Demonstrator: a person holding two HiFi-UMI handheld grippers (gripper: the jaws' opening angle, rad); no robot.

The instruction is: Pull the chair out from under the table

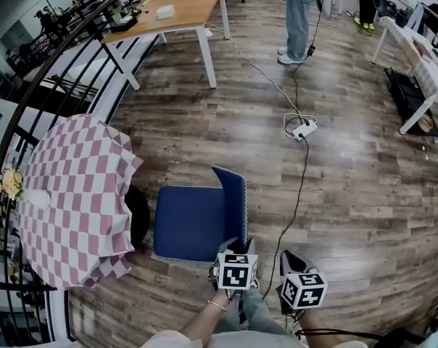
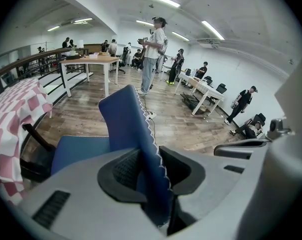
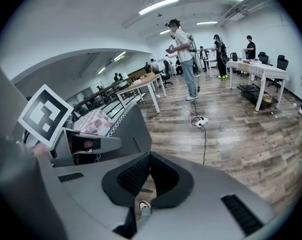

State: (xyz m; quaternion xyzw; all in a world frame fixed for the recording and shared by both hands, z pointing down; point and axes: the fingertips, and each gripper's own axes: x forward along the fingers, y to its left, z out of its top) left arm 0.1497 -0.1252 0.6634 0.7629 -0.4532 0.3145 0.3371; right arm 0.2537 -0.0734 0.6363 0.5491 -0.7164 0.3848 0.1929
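The blue chair [image 1: 190,223] stands on the wood floor beside the round table [image 1: 67,194] with its pink-and-white checked cloth, the seat outside the cloth's edge. Its upright backrest [image 2: 126,119] runs between the jaws of my left gripper [image 2: 153,169], and both pads press on the fabric edge. In the head view the left gripper [image 1: 236,246] sits at the backrest's near end. My right gripper [image 3: 150,155] hangs just to the right [image 1: 289,258], jaws together with nothing held; a shoe shows below it.
A cable and white power strip [image 1: 302,129] lie on the floor right of the chair. A wooden table [image 1: 175,9] and a standing person [image 1: 299,20] are farther off. A dark railing [image 1: 59,71] curves along the left. White tables [image 1: 422,56] stand at the right.
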